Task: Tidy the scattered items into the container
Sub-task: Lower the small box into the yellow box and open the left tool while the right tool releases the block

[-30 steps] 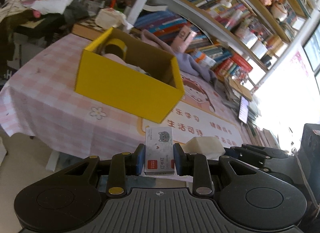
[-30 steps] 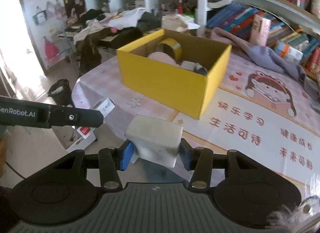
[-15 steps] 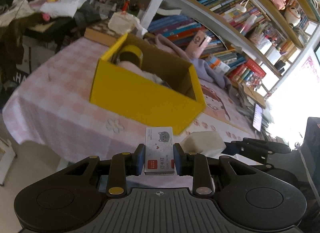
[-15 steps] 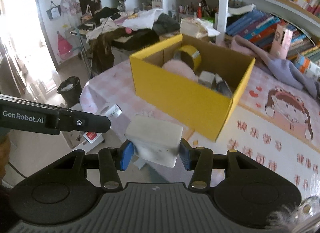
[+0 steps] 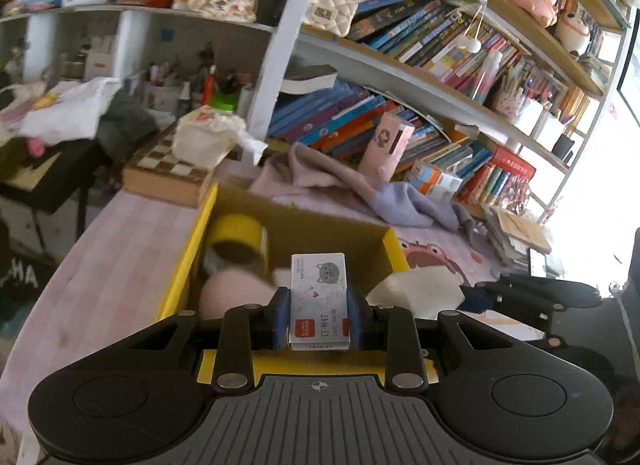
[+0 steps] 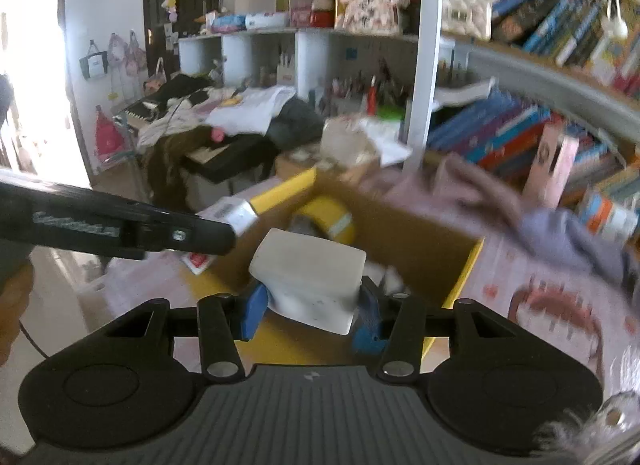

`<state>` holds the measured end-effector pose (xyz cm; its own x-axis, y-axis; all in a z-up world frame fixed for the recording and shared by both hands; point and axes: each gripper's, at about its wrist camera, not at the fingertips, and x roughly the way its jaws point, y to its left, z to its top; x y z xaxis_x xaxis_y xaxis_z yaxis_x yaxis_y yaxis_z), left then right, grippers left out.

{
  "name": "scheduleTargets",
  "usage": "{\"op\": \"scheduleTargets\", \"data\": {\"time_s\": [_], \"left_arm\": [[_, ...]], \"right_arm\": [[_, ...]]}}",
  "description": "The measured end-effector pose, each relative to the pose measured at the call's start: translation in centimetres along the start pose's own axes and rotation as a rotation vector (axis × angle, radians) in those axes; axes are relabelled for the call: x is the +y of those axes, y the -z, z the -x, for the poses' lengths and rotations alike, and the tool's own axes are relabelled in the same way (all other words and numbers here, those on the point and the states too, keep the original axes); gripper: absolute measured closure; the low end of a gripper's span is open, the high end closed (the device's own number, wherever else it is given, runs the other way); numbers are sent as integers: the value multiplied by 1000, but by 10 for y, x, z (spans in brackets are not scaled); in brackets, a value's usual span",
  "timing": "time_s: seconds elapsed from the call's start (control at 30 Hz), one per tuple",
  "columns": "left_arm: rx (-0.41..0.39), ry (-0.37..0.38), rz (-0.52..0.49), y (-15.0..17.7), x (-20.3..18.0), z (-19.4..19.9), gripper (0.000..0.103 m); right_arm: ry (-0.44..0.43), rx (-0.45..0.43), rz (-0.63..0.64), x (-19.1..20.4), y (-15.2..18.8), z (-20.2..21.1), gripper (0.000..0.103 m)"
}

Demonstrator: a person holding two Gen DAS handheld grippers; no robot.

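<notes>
My left gripper [image 5: 319,319] is shut on a small staples box [image 5: 319,297] with a grey cat print, held over the near edge of the open yellow cardboard box [image 5: 182,265]. My right gripper [image 6: 310,307] is shut on a white eraser-like block [image 6: 308,269], held over the same yellow box [image 6: 464,277]. Inside the box lie a yellow tape roll [image 5: 236,239] and a pink round item [image 5: 230,295]. The white block also shows in the left wrist view [image 5: 416,291], and the left gripper's arm in the right wrist view [image 6: 120,227].
The box stands on a pink checked tablecloth [image 5: 108,265]. A purple cloth [image 5: 360,189] lies behind it. A chessboard box [image 5: 168,173] with a tissue pack sits at the back left. Bookshelves [image 5: 440,105] rise behind the table.
Both grippers have moved forward and up from in front of the box to over its opening, still holding their items.
</notes>
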<state>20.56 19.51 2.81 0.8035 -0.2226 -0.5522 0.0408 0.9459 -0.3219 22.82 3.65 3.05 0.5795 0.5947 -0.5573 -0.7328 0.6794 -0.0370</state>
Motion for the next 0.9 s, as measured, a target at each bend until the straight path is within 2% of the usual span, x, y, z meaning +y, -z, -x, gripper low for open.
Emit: {"op": "scheduleTargets", "data": {"time_s": [0.17, 0.33, 0.4, 0.5, 0.57, 0.63, 0.7, 0.77, 0.8, 0.9], "left_arm": [[80, 1, -49, -28, 1, -61, 74], [169, -39, -77, -34, 6, -110, 74], [200, -57, -76, -33, 8, -122, 74], [197, -68, -64, -32, 9, -125, 71], [177, -72, -56, -35, 9, -123, 61], [142, -79, -55, -38, 8, -117, 39], [101, -64, -60, -42, 5, -109, 26], [63, -48, -66, -44, 0, -100, 23], [50, -45, -73, -45, -3, -95, 20], [16, -39, -90, -45, -12, -81, 19]], "right_arm": [[57, 52, 72, -24, -10, -58, 57], [101, 111, 77, -41, -8, -99, 57], [100, 123, 75, -43, -8, -108, 57], [92, 123, 83, -44, -10, -114, 56], [94, 114, 91, -44, -11, -115, 51], [98, 107, 85, -46, -12, -114, 48], [101, 91, 67, -49, -13, -110, 44], [103, 66, 59, -49, -16, -102, 39], [104, 53, 57, -49, -17, -97, 39], [106, 23, 52, -45, -20, -83, 38]]}}
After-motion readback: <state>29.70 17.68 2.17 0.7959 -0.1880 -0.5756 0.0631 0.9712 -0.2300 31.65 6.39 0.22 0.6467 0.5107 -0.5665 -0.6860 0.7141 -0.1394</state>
